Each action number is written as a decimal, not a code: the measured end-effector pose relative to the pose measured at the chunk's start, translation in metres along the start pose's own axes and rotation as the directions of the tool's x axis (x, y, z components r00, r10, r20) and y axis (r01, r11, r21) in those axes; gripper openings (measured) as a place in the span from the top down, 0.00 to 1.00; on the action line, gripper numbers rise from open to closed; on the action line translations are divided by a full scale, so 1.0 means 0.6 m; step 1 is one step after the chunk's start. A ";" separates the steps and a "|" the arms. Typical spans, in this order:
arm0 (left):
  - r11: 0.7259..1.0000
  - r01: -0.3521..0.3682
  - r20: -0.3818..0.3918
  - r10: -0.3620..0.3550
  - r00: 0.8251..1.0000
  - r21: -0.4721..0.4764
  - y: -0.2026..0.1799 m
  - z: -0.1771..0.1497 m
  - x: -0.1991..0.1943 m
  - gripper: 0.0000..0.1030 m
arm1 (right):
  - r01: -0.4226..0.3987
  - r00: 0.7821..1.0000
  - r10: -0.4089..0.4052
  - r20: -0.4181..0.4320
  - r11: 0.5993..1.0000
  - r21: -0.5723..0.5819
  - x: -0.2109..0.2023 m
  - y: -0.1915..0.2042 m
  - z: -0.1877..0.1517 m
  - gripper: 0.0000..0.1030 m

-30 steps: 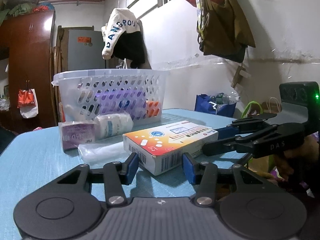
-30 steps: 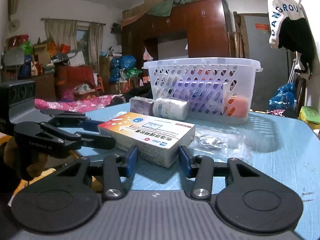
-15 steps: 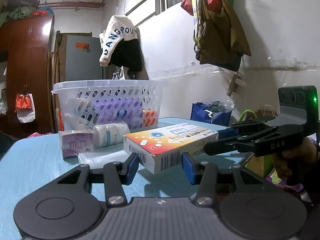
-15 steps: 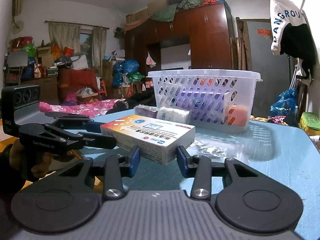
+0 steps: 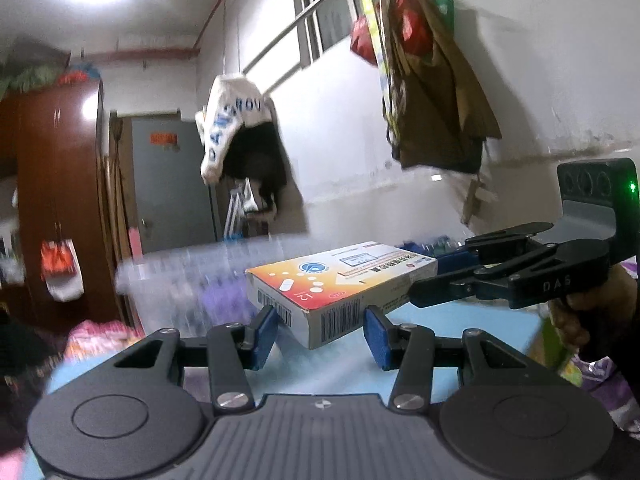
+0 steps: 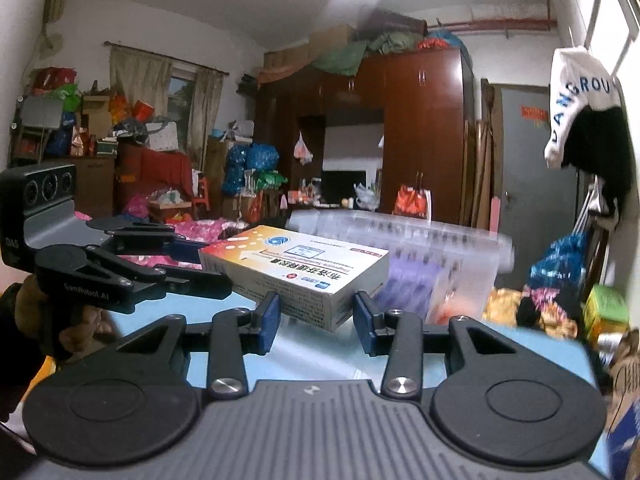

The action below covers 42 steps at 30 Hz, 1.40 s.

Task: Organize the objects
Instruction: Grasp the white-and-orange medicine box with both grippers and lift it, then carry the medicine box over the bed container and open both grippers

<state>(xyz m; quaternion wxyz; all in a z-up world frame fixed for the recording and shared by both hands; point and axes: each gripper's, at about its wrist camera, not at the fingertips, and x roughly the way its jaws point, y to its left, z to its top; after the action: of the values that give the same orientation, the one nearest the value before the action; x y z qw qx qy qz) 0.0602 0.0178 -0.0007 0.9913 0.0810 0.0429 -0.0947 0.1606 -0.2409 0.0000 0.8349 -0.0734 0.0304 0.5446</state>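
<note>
Holding medicine box [image 5: 340, 280] clear above blue table [image 5: 460, 316], left gripper [image 5: 320, 332] and right gripper [image 6: 316, 316] each clamped on one end. Basket [image 6: 420, 248] just behind box, some items already inside; I judge drop-in remains.

White-orange medicine box [image 5: 340, 276], blue table [image 5: 460, 320] — translucent white basket [image 6: 420, 248]

Basket [image 5: 188, 284] smeared by blur, contents unreadable; box [image 6: 296, 268] partly covering it; small print on box illegible.
</note>
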 end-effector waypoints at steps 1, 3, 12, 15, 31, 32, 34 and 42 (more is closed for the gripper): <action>1.000 -0.007 0.011 0.007 1.000 0.016 0.005 0.020 0.006 0.50 | 0.002 1.000 -0.002 0.005 1.000 -0.008 0.007 -0.011 0.022 0.58; 0.999 -0.018 0.023 0.017 1.000 0.043 0.018 0.059 0.021 0.50 | 0.006 1.000 -0.005 0.014 1.000 -0.008 0.021 -0.032 0.055 0.58; 0.996 -0.062 -0.054 0.065 0.996 0.067 0.101 0.171 0.169 0.50 | 0.043 0.995 -0.041 -0.087 0.999 0.022 0.158 -0.141 0.140 0.58; 0.997 -0.069 -0.115 0.073 0.991 0.038 0.130 0.169 0.221 0.50 | 0.056 0.988 -0.050 -0.143 0.998 0.036 0.202 -0.162 0.132 0.58; 0.980 -0.162 -0.286 0.123 0.950 -0.118 0.189 0.137 0.322 0.41 | 0.245 0.943 -0.211 -0.257 0.964 0.107 0.221 -0.207 0.089 0.21; 0.977 -0.171 -0.267 0.131 0.955 -0.130 0.193 0.136 0.307 0.37 | 0.252 0.946 -0.217 -0.241 0.960 0.122 0.206 -0.207 0.086 0.18; 0.965 -0.166 -0.217 0.121 0.969 -0.204 0.204 0.136 0.261 0.29 | 0.268 0.954 -0.236 -0.185 0.949 0.168 0.157 -0.196 0.080 0.02; 0.960 -0.197 -0.174 0.163 0.971 -0.200 0.154 0.057 0.057 0.10 | 0.149 0.987 -0.125 -0.097 0.941 0.304 0.052 -0.128 0.028 0.00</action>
<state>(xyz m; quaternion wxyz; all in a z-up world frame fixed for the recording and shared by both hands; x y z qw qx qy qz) 0.1138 0.0955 0.0434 0.9923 -0.0166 0.1226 0.0080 0.2431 -0.2406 0.0192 0.8701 0.0361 0.1423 0.4706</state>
